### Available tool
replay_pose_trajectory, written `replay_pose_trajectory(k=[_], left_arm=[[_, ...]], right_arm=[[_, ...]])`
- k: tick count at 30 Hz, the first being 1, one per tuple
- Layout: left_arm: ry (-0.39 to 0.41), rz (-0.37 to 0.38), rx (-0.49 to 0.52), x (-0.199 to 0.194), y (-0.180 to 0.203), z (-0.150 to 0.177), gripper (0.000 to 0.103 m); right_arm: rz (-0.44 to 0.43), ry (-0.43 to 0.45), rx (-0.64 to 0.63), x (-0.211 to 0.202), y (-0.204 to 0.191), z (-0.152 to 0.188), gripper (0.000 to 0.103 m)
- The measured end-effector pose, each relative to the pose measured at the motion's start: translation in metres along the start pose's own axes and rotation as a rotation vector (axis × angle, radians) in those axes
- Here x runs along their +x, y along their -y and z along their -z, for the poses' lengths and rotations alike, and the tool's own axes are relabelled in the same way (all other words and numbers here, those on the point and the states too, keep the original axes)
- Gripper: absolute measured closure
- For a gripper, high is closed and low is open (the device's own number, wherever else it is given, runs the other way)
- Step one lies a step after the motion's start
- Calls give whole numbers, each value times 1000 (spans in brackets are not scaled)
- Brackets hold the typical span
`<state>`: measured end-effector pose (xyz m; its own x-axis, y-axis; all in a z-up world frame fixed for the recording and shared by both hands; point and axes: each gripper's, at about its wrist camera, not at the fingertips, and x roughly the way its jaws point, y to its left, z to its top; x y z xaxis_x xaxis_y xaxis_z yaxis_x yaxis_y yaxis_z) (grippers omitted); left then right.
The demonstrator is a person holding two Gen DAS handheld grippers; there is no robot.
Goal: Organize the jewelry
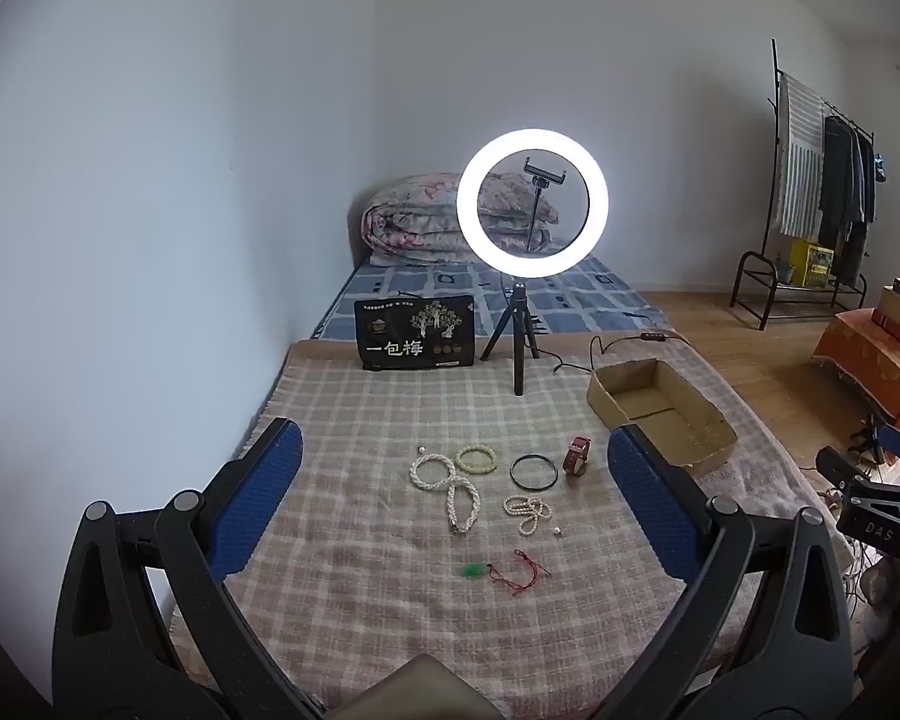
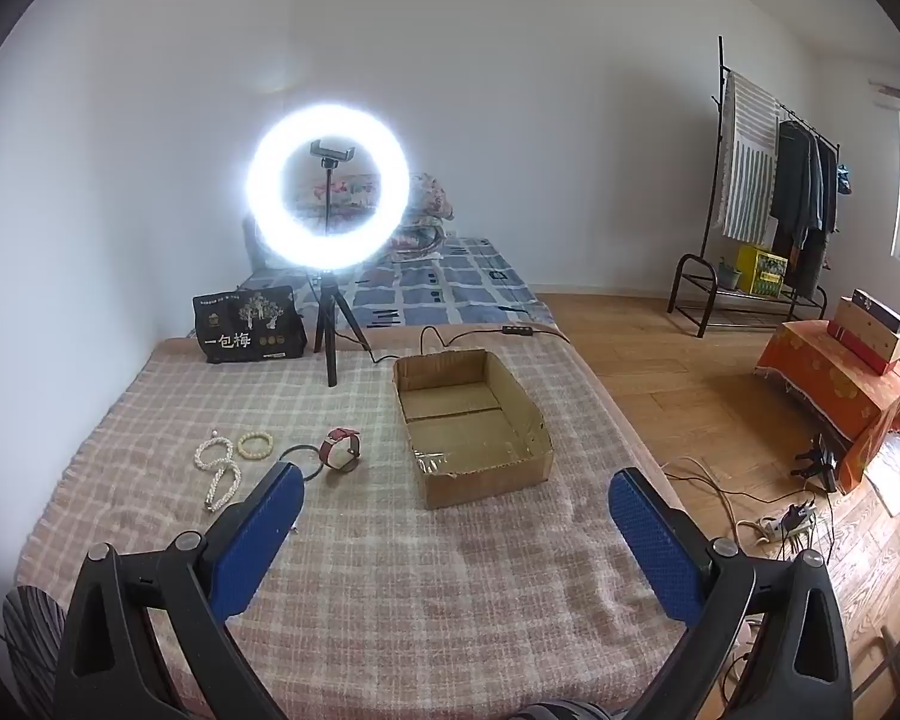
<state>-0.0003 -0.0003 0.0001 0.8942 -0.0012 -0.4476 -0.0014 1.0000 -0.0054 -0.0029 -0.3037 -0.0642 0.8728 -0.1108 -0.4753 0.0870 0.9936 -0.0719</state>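
Both the left gripper point(image 1: 453, 468) & right gripper point(image 2: 456, 507) hang wide open, holding nothing. Best bet imo: the red watch point(image 2: 342, 449), just past right's left finger, goes into the cardboard box point(image 2: 480, 474) btwn its jaws; pinch the strap.

black bangle point(image 2: 297, 457) half hidden behind right gripper point(image 2: 456, 501) finger

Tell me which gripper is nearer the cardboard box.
Right. The right gripper hangs open just short of the cardboard box, facing it. The left gripper is open over the jewelry, with the box off to its right.
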Motion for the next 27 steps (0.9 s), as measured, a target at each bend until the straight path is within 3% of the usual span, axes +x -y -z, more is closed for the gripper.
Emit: replay_pose_trajectory(k=[27], left_arm=[[-13, 0, -2, 3, 5, -2, 0]], right_arm=[[-8, -8, -12, 2, -7, -1, 0]])
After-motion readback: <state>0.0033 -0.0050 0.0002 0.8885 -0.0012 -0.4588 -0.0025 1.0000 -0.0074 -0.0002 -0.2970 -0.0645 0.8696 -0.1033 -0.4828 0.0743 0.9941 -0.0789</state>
